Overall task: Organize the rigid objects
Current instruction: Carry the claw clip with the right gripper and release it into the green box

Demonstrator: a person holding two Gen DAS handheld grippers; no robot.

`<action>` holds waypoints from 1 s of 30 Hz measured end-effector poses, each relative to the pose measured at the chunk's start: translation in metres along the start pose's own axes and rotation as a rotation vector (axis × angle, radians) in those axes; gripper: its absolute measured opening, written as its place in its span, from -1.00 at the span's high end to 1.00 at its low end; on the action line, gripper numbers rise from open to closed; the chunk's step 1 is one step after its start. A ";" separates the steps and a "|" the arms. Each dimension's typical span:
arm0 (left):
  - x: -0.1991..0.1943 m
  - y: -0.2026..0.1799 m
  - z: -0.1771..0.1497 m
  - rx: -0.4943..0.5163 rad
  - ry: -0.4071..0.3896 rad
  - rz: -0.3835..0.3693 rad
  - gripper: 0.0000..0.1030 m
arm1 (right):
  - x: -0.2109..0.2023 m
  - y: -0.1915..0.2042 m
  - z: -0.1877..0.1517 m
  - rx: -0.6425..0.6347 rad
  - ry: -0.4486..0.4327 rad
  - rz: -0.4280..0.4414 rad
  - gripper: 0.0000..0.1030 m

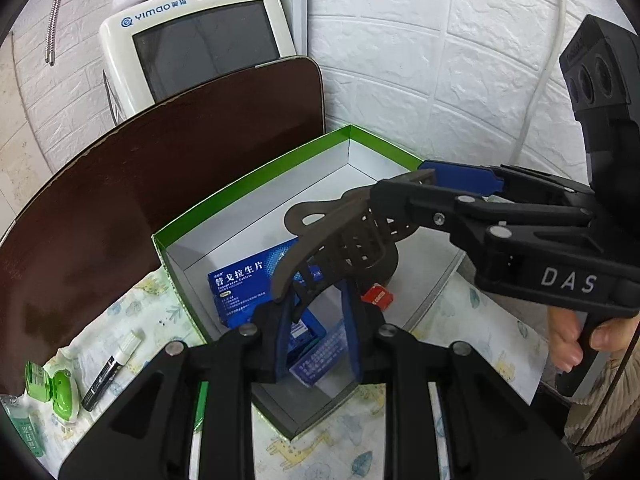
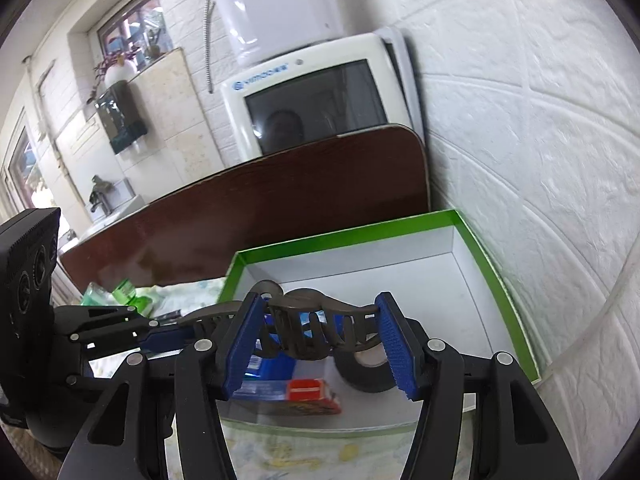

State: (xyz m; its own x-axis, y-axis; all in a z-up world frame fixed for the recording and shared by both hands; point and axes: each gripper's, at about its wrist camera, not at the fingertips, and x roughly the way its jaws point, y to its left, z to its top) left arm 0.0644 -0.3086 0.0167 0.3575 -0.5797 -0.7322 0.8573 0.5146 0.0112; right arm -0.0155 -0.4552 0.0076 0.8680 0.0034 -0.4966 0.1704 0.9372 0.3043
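A dark hair claw clip (image 2: 316, 326) is seen between the blue pads (image 2: 394, 350) of the right gripper (image 2: 320, 344), whose jaws stand apart, above a green-rimmed white box (image 2: 472, 280). In the box a roll of black tape (image 2: 370, 372) is seen at 5 o'clock of the clip, a blue carton (image 2: 272, 368) at 7 o'clock, and a small red pack (image 2: 310, 392) between them. The left gripper (image 2: 168, 334) is seen at 9 o'clock, its tip at the clip's end.

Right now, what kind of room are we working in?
Probably a home kitchen or utility corner: a Yimao water purifier against a white brick-pattern wall, a sink tap below a window, and a cloth-covered table.
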 end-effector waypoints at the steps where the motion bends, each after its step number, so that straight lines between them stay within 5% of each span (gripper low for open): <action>1: 0.004 0.000 0.001 0.000 0.006 -0.002 0.57 | 0.002 -0.004 0.000 0.006 0.002 0.000 -0.18; 25: 0.071 0.010 0.015 -0.010 0.095 0.073 0.47 | 0.054 -0.033 -0.012 0.082 0.081 -0.044 -0.18; 30: 0.068 0.013 0.013 -0.022 0.085 0.087 0.21 | 0.054 -0.036 -0.015 0.098 0.086 -0.054 -0.18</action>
State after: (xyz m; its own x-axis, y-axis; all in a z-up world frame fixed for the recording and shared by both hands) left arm 0.1047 -0.3498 -0.0239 0.3971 -0.4770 -0.7841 0.8158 0.5748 0.0635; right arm 0.0181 -0.4832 -0.0420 0.8137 -0.0126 -0.5811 0.2646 0.8982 0.3511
